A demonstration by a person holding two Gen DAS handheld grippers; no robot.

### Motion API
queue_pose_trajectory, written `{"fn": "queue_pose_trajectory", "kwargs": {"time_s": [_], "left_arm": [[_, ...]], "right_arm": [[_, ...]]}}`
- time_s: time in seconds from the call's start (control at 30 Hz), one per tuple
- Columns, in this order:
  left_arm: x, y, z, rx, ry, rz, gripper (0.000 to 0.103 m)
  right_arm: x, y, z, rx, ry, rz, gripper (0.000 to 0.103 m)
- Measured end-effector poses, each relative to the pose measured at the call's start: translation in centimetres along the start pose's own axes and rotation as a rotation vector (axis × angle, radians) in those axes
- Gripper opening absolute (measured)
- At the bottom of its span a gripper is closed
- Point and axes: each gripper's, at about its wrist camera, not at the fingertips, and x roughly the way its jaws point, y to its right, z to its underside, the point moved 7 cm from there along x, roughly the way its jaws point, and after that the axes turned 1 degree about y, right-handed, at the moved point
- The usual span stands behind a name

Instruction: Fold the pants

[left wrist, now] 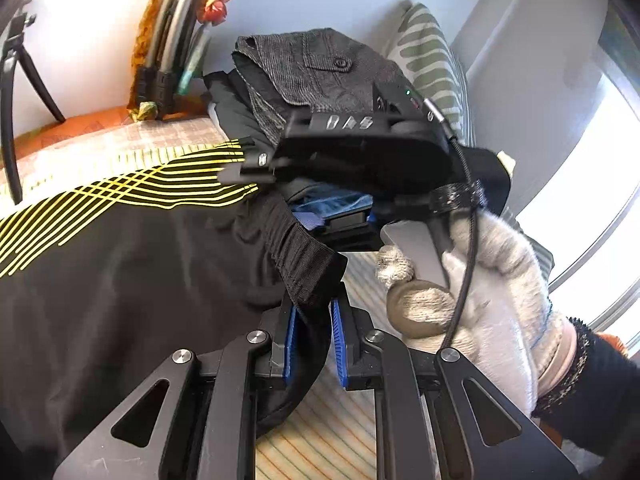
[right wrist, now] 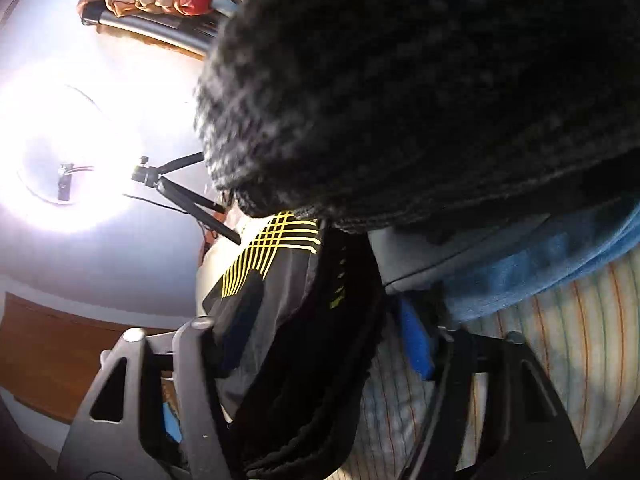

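Observation:
The pants [left wrist: 120,256] are black with thin yellow stripes and a ribbed black waistband [left wrist: 304,264]. In the left wrist view my left gripper [left wrist: 314,340] is shut on the waistband, cloth pinched between its blue pads. My right gripper [left wrist: 320,224], held by a white-gloved hand [left wrist: 472,280], sits just ahead, its tips at the same waistband. In the right wrist view the right gripper [right wrist: 320,352] has the black waistband [right wrist: 320,360] filling the wide gap between its jaws. The yellow stripes [right wrist: 272,248] show beyond.
A pile of grey and blue clothes [left wrist: 312,76] lies ahead and looms over the right wrist view [right wrist: 400,80]. A striped bedcover [left wrist: 332,432] lies underneath. A tripod [left wrist: 16,80] stands at left, a striped pillow [left wrist: 432,56] and window at right.

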Motion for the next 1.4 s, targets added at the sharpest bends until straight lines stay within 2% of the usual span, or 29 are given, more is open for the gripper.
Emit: {"fn": "queue_pose_trajectory", "kwargs": {"time_s": [0.07, 0.1, 0.17, 0.37, 0.57, 0.73, 1.03, 1.4], "left_arm": [[-0.6, 0.0, 0.0, -0.009, 0.011, 0.01, 0.014], [-0.9, 0.0, -0.1, -0.013, 0.017, 0.012, 0.014], [-1.7, 0.1, -0.2, -0.022, 0.034, 0.022, 0.014], [-5.7, -0.1, -0.8, -0.033, 0.111, 0.022, 0.014], [-10.9, -2.5, -0.8, -0.078, 0.191, -0.004, 0.014], [-15.0, -5.1, 0.4, -0.116, 0.24, -0.049, 0.014], [-21.8, -11.2, 4.3, -0.259, 0.315, -0.121, 0.014], [-26.2, -16.5, 9.5, -0.413, 0.362, -0.167, 0.014]], "right_arm": [[0.0, -0.4, 0.1, -0.003, 0.004, -0.01, 0.029], [-0.1, -0.7, 0.1, -0.01, 0.012, -0.015, 0.023], [-0.6, -1.7, 0.3, -0.031, 0.03, -0.022, 0.021], [-1.3, -7.2, 1.1, -0.14, 0.054, -0.021, 0.02], [-0.1, -13.3, 2.9, -0.263, 0.036, -0.001, 0.02], [3.2, -18.0, 5.3, -0.352, -0.002, 0.015, 0.019], [11.5, -24.8, 10.2, -0.483, -0.116, 0.045, 0.019], [20.2, -27.9, 16.4, -0.576, -0.236, 0.093, 0.019]]}}
